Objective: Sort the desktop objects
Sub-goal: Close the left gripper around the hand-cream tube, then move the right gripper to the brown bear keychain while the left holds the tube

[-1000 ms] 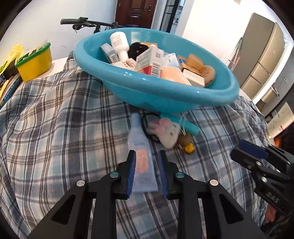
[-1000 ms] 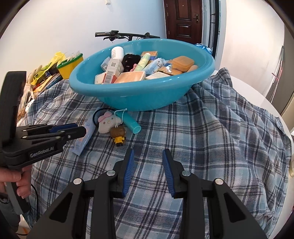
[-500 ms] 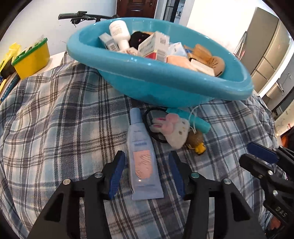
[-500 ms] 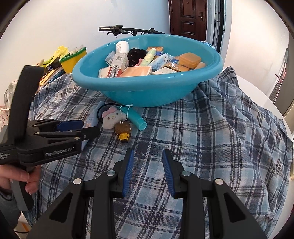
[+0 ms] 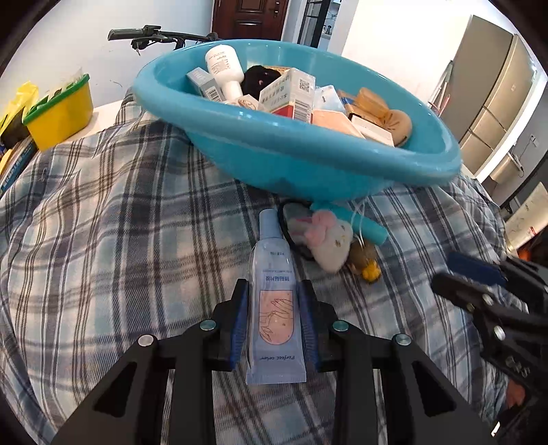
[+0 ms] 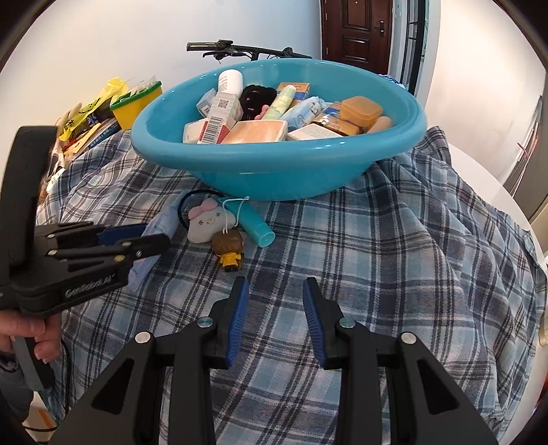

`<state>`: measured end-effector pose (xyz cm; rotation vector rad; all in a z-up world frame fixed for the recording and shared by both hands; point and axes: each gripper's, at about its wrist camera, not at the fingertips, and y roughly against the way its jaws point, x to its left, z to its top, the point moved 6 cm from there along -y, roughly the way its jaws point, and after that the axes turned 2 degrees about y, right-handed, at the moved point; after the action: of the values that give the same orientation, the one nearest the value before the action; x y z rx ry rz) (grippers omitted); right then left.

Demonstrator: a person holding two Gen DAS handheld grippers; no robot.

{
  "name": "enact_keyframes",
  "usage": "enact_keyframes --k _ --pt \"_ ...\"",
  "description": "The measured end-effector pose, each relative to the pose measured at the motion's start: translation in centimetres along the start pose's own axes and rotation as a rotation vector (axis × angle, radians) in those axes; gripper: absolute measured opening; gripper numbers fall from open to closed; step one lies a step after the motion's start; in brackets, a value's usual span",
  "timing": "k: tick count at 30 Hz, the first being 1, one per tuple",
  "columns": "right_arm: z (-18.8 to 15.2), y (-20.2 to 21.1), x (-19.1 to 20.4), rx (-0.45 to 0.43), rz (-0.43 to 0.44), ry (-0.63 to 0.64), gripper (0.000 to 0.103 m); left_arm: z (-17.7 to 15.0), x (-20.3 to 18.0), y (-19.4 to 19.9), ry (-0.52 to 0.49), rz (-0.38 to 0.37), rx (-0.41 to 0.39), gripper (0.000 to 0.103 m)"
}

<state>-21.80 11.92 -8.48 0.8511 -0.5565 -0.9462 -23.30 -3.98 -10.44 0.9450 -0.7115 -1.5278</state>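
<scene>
Plaid-clothed table [image 5: 102,239]: left claw [image 5: 273,318] has just closed on the soft, light pale-blue plastic cream tube [image 5: 274,308], probably mid-body; right claw [image 6: 275,311] open, empty.

White walls [image 6: 113,37], dark wooden door [image 6: 356,30] (daylit), grey cabinets [image 5: 493,89]

On the tube [image 5: 276,308] between my left pads I read "Perfect color" near its flat end. My left gripper [image 6: 150,239] says "GenRobot.AI" along its side.
</scene>
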Motion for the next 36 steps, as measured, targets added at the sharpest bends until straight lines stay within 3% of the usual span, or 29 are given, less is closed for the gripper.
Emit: enact_keyframes --k 11,17,21,36 --pt "0.5 -1.4 2.6 0.024 0.038 0.042 0.031 -2.9 0.6 0.8 0.004 -0.014 0.031 0.031" --pt "0.8 -1.7 2.5 0.033 0.03 0.046 0.032 -2.1 0.2 0.3 -0.005 -0.01 0.03 0.031" --pt "1.0 -2.3 2.4 0.037 0.037 0.043 0.046 -1.6 0.2 -0.2 -0.012 0.0 0.032 0.032" --pt "1.8 -5.0 2.7 0.078 0.037 0.054 0.047 -0.7 0.7 -0.7 0.015 -0.025 0.008 0.03"
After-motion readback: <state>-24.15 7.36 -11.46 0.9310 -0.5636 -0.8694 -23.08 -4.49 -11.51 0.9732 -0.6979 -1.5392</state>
